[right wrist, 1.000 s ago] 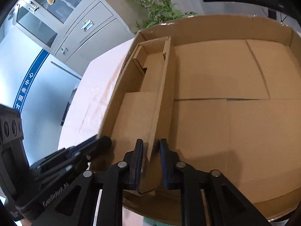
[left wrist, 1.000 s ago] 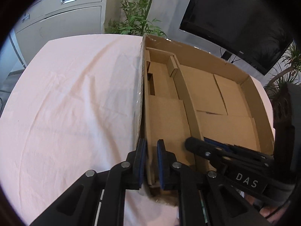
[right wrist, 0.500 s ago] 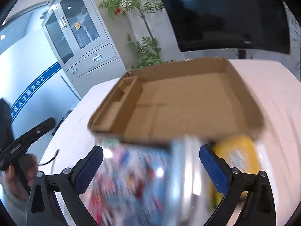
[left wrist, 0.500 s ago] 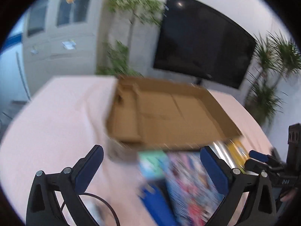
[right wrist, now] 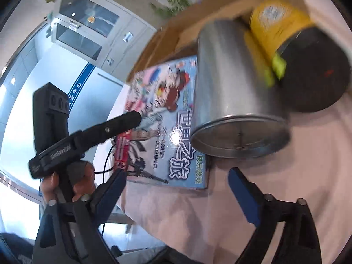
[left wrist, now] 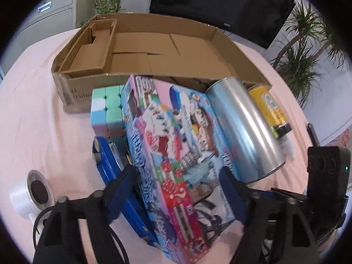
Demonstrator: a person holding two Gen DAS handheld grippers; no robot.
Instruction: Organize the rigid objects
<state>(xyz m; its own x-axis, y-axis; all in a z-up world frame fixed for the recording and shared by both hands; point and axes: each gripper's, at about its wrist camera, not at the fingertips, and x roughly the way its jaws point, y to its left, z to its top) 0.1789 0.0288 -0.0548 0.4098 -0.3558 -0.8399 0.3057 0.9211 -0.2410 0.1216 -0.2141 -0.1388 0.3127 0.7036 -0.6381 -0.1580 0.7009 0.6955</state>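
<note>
A: A pink-clothed round worktop is carrying everything, with grey cabinets and a dark screen behind. Which step is going on?

B: I judge the first pick is being lined up. Nearest, the left gripper is hanging wide open, its blue pads straddling the flat, colourful printed game box without squeezing it. The right gripper is also spread open, holding nothing, facing the end of the shiny silver metal cylinder tin lying on its side.

A: And the next move?

B: Probably closing on the game box across its narrow width, lifting it level, and carrying it into the wide, shallow brown cardboard tray beyond, which is sitting empty.

A: Counts, near to far?

B: One white tape roll, one blue flat case under the box, one game box, one silver tin, one pastel puzzle cube, one yellow canister with a black cap, one tray. All are lying just in front of the tray, touching or nearly so.
</note>
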